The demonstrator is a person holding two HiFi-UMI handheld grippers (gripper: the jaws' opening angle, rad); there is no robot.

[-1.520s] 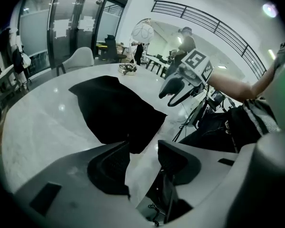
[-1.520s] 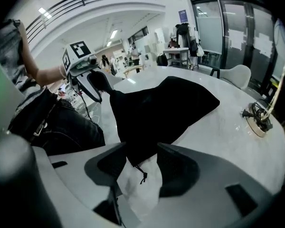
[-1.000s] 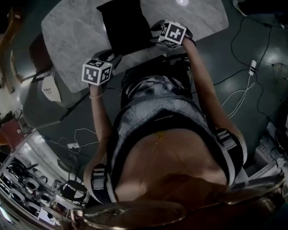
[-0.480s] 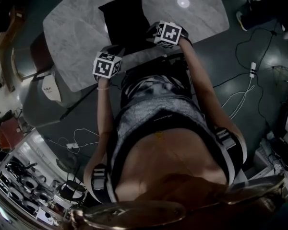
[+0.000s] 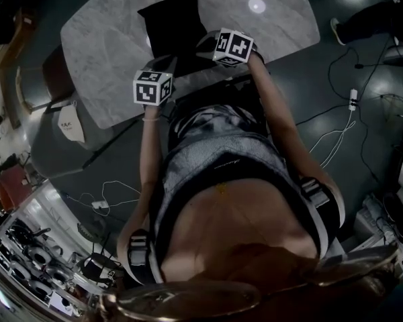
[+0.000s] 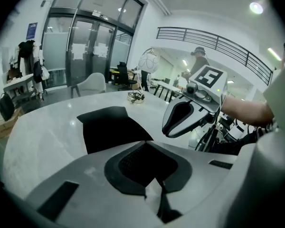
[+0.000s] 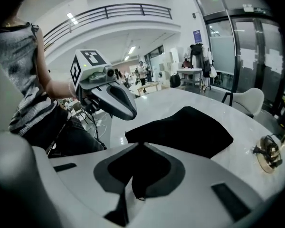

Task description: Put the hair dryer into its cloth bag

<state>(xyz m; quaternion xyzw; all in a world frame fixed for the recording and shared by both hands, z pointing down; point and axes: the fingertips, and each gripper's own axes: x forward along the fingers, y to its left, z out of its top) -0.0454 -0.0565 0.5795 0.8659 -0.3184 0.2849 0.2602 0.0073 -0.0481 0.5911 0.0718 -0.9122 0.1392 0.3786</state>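
Note:
The black cloth bag [image 5: 174, 25] lies flat on the marble table [image 5: 101, 39]. No hair dryer shows in any view. My left gripper [image 5: 160, 66] is at the bag's near left corner and my right gripper [image 5: 208, 45] at its near right edge. In the left gripper view the jaws [image 6: 147, 148] have just been closing and are now shut, with black cloth from the bag [image 6: 109, 129] between the pads. In the right gripper view the jaws [image 7: 141, 146] have also just been closing and pinch the edge of the bag [image 7: 190, 127], a fold of which hangs below them.
The table's near edge runs just under both grippers. A small round object with a coiled cord [image 7: 268, 158] lies on the table beyond the bag. A chair [image 5: 50, 79] stands at the table's left, and cables [image 5: 342, 113] trail over the floor at the right.
The left gripper has moved right and forward to the bag's near corner. The right gripper has shifted slightly left along the bag's edge. The bag has stayed put.

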